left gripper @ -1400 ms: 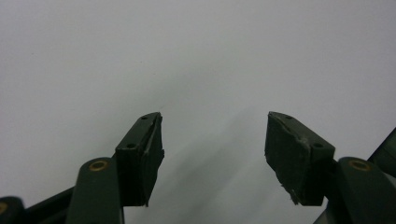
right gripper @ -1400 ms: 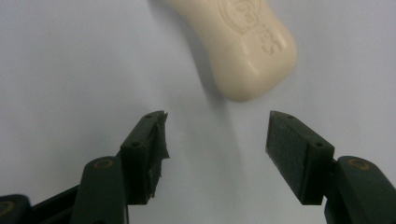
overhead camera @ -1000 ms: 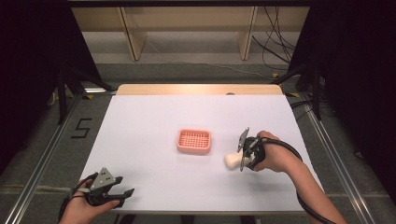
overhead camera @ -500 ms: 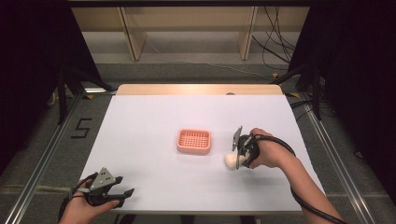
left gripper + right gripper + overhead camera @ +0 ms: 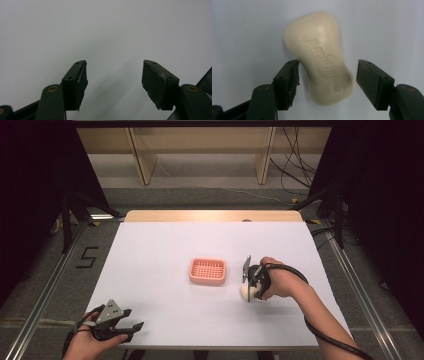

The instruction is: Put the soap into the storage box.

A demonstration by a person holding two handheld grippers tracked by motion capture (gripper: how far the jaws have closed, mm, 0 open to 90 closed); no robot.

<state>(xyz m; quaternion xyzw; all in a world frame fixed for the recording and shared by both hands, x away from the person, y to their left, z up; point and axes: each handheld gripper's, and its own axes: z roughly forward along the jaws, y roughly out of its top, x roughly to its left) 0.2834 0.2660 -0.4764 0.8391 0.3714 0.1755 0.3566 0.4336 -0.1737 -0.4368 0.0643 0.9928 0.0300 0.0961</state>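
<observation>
The soap [image 5: 320, 67] lies flat on the desk [image 5: 150, 250], a bit right of the middle and nearer the front edge than the back. It is a cream bar with a thin waist. The right gripper [image 5: 248, 289] sits low over it, with one jaw on each side of that thin part. That is the easy place to grab, because the bar is narrowest there. The jaws have just been opening and now stand wide. The left one looks right up against the soap, and the right one has a gap, so nothing is squeezed yet.

The pink dish [image 5: 207, 271] sits just beside the soap, toward the middle of the desk. It looks like the place the soap belongs. Nothing lies between the two, so the way is free.

The left gripper [image 5: 118, 326] rests by the front left corner, well apart from the soap. Its jaws are wide with nothing in them. It seems to be waiting.
</observation>
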